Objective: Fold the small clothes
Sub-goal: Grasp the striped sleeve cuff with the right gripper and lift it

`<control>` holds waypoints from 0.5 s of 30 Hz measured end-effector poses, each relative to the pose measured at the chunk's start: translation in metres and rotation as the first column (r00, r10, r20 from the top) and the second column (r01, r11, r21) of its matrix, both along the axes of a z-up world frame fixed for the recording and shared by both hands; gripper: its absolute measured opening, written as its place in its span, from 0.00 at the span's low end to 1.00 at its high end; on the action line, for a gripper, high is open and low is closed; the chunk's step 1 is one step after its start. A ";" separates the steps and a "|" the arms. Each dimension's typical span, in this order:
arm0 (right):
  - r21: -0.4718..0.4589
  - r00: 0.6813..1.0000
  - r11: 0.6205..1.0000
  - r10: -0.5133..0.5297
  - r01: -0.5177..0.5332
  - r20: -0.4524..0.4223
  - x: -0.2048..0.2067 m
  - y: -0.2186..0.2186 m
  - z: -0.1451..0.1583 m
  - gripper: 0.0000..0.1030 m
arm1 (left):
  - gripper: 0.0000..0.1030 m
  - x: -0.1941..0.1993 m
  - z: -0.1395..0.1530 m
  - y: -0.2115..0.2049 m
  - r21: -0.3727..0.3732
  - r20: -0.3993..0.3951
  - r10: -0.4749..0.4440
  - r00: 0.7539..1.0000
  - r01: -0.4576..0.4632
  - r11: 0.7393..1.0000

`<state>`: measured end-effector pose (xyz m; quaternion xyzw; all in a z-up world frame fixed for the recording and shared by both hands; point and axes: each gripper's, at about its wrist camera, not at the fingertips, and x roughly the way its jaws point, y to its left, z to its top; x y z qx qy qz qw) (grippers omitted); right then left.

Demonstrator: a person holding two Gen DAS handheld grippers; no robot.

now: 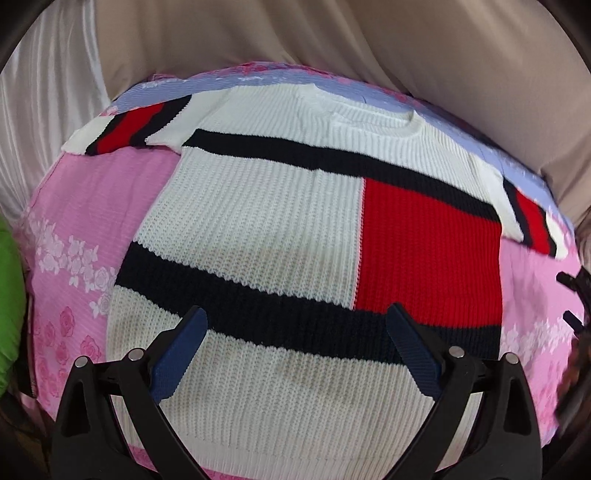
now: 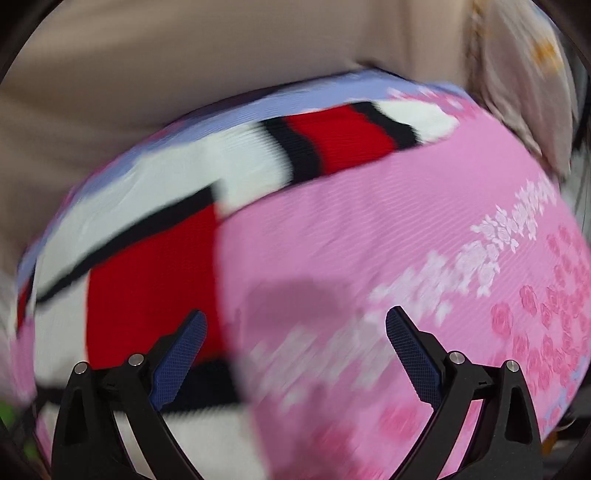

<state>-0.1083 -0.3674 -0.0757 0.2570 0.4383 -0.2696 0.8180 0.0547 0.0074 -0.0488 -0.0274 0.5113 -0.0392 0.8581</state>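
Left tool (image 1: 295, 325) spread wide, holding nothing, over the hem of one knit sweater (image 1: 280, 236). Right tool (image 2: 295, 328) also wide apart, empty, over the pink floral sheet (image 2: 388, 229) just right of the sweater's red panel; that view is blurred. No readable labels or writing. Sweater lies flat, front up, two sleeves (image 1: 129, 125) out sideways, white with navy bands and red blocks. Beige curtain (image 1: 258, 33) behind.
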 end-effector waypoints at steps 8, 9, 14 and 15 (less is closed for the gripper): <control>0.169 0.947 0.940 -0.312 0.295 0.082 0.044 -0.239 -0.036 0.86 | 0.93 0.014 -0.006 0.004 -0.071 -0.002 0.049 0.999 -0.049 0.996; 0.183 0.941 0.933 -0.329 0.311 0.078 0.048 -0.253 -0.040 0.84 | 0.93 0.017 -0.007 0.003 -0.077 -0.005 0.046 0.999 -0.046 0.996; 0.288 0.905 0.901 -0.383 0.324 0.182 0.066 -0.284 -0.055 0.25 | 0.93 0.026 -0.010 0.001 -0.070 -0.004 0.031 1.000 -0.031 0.997; 0.298 0.906 0.904 -0.372 0.305 0.200 0.073 -0.283 -0.053 0.13 | 0.93 0.029 -0.009 0.002 -0.077 -0.003 0.030 1.000 -0.030 0.997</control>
